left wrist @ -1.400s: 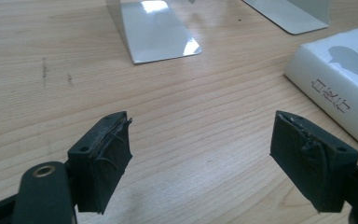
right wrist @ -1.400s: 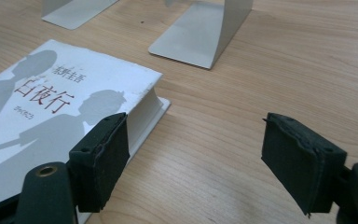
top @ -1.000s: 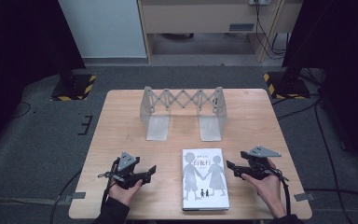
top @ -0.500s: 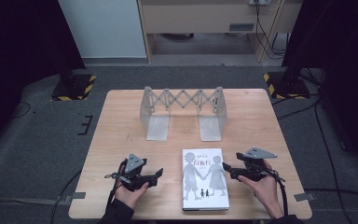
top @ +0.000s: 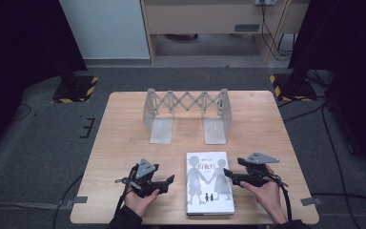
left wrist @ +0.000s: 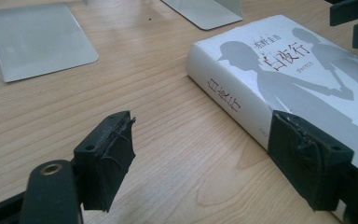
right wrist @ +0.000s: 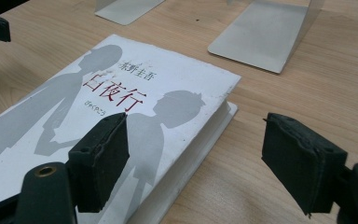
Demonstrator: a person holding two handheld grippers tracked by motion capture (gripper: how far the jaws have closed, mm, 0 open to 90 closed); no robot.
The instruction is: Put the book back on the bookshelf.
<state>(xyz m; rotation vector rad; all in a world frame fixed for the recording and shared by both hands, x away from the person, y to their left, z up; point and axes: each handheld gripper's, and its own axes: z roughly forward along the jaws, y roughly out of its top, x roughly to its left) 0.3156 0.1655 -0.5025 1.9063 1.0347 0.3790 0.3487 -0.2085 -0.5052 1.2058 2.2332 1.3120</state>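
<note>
Since approx. 1 s earlier, left gripper (top: 169, 180) was shifted right toward one white hardcover book (top: 209, 182), lying flat at wooden table's (top: 124, 143) near edge; jaws were just narrowed slightly, nothing gripped. Right gripper (top: 226, 173), gaping, was poised over book's right edge. Both edges should be pinched evenly. One grey expanding metal bookend rack (top: 187, 114) was counted behind.

From my high view, the small print on the book (top: 209, 183) is too tiny to read, and my forearms run off the bottom edge. In the left gripper view, the book's near end sits behind one black pad, its right side runs past the frame, and the metal stand (left wrist: 32, 39) is cut off at the top. In the right gripper view, one pad covers part of the cover and the book's near end leaves the frame.
</note>
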